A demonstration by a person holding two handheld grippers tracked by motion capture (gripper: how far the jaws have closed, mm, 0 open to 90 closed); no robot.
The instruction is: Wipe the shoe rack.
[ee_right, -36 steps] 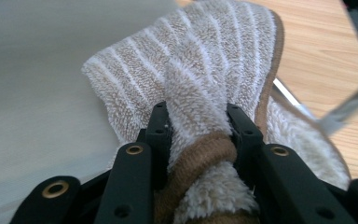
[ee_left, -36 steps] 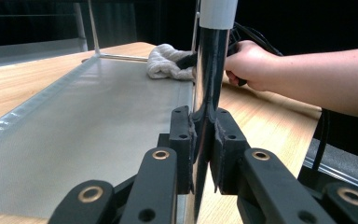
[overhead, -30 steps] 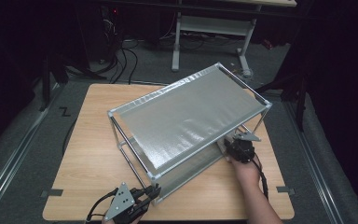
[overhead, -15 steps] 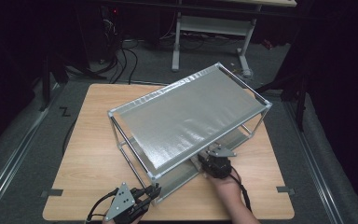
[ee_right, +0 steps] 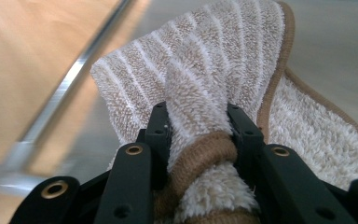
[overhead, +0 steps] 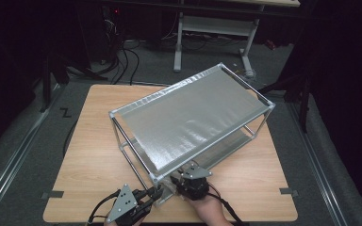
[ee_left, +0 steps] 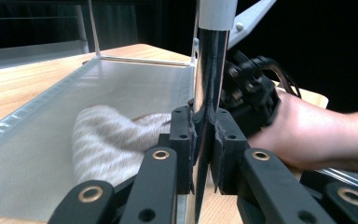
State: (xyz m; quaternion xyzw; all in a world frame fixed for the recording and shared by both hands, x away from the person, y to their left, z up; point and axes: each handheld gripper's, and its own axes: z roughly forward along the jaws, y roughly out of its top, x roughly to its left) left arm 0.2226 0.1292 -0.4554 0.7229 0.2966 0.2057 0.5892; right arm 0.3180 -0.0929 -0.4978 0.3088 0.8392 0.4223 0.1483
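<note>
Beside the clamped rack post (ee_left: 209,93), a towel (ee_left: 107,140) covers the lower shelf (ee_left: 37,140).

The left tool (overhead: 143,201) is black, with a grey three-cornered plate on top dotted with small holes and a black cable trailing from its rear. Up close, its two black arms carry brass-ringed holes and end in blocky black pads (ee_left: 182,140) fixed with small dark screws. The right tool (overhead: 181,178) is a black block with exposed screws and thin cables; the forearm behind it is bare, with no sleeve.
</note>
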